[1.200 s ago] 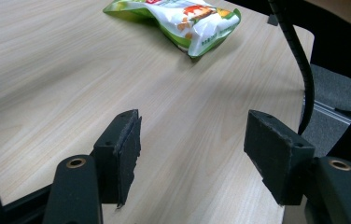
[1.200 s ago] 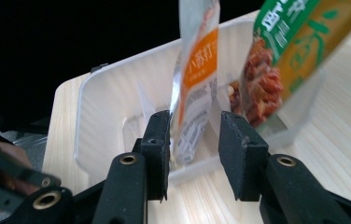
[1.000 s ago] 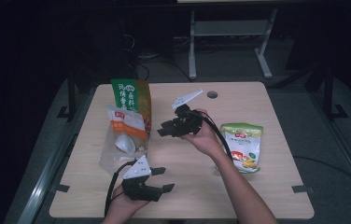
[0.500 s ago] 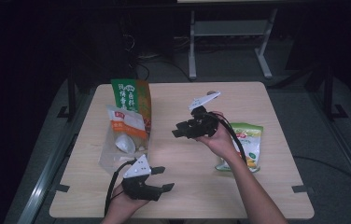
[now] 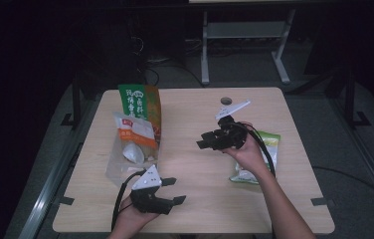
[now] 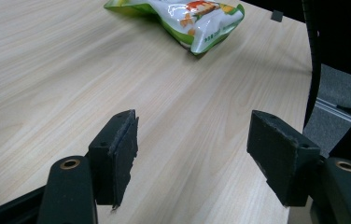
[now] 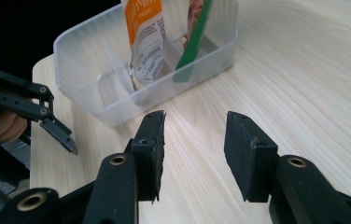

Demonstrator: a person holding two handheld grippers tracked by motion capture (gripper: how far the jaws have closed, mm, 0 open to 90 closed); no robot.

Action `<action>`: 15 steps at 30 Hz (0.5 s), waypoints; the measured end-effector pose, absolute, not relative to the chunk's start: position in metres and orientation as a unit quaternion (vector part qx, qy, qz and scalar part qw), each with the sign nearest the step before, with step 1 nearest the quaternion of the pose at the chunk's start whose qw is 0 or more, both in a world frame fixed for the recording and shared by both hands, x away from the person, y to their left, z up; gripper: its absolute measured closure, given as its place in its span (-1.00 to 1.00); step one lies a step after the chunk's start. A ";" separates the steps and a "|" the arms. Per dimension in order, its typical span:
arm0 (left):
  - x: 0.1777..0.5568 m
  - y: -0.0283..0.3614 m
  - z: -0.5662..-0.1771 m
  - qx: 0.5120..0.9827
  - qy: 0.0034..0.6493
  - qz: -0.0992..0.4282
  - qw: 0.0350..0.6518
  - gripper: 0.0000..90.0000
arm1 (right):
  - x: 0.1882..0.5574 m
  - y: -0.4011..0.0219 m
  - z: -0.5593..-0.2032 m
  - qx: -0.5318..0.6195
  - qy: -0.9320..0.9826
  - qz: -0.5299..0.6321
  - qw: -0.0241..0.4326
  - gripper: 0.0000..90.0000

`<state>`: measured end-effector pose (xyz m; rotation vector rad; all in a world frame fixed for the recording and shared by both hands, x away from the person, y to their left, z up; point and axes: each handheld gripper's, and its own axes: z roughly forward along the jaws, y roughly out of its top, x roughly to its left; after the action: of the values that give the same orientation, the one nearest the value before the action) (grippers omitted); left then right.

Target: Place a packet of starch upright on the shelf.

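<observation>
Pale wood runs bare across the middle of the table (image 5: pixel 195 164), leaving wide free room between the two hands. Along the left side stands a clear plastic bin (image 5: pixel 120 167) holding upright packets: a tall green bag (image 5: pixel 138 99) at its far end and an orange-and-white packet (image 5: pixel 135 132) in front of it. The right gripper (image 5: pixel 204 141) hangs above the middle of the table, aimed toward the bin and well apart from it; its jaws have just been opening and have nothing between them. Just behind that hand a green snack bag (image 5: pixel 269 144) lies flat near the right edge, partly covered by the wrist. The left gripper (image 5: pixel 175 191) sits low by the near edge, just in front of the bin, jaws wide and empty. Its own view looks across open wood to the snack bag (image 6: pixel 187 18) and the table's far corner, beyond which the floor drops away. The right gripper view brings the bin (image 7: pixel 94 56) close, showing its thin inner dividers and the packets leaning inside, with the left gripper (image 7: pixel 57 130) at the table's rim.
</observation>
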<state>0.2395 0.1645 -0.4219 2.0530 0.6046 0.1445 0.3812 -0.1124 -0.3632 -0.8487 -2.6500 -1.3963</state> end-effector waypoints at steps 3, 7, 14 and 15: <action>0.240 0.164 -0.422 0.841 0.248 0.058 0.478 -0.26 | 0.380 -0.120 -0.363 -0.277 -0.850 -0.448 0.013 0.26; 0.239 0.164 -0.421 0.841 0.243 0.061 0.479 -0.26 | 0.376 -0.133 -0.364 -0.286 -0.849 -0.444 0.010 0.25; 0.240 0.163 -0.422 0.843 0.242 0.061 0.477 -0.27 | 0.370 -0.160 -0.369 -0.311 -0.845 -0.436 0.002 0.23; 0.240 0.162 -0.422 0.842 0.242 0.061 0.478 -0.27 | 0.370 -0.163 -0.369 -0.314 -0.844 -0.435 0.003 0.23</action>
<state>0.2395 0.1622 -0.4220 2.0558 0.5921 0.1479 0.3696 -0.1629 -0.3692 -0.9846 -2.6466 -1.3635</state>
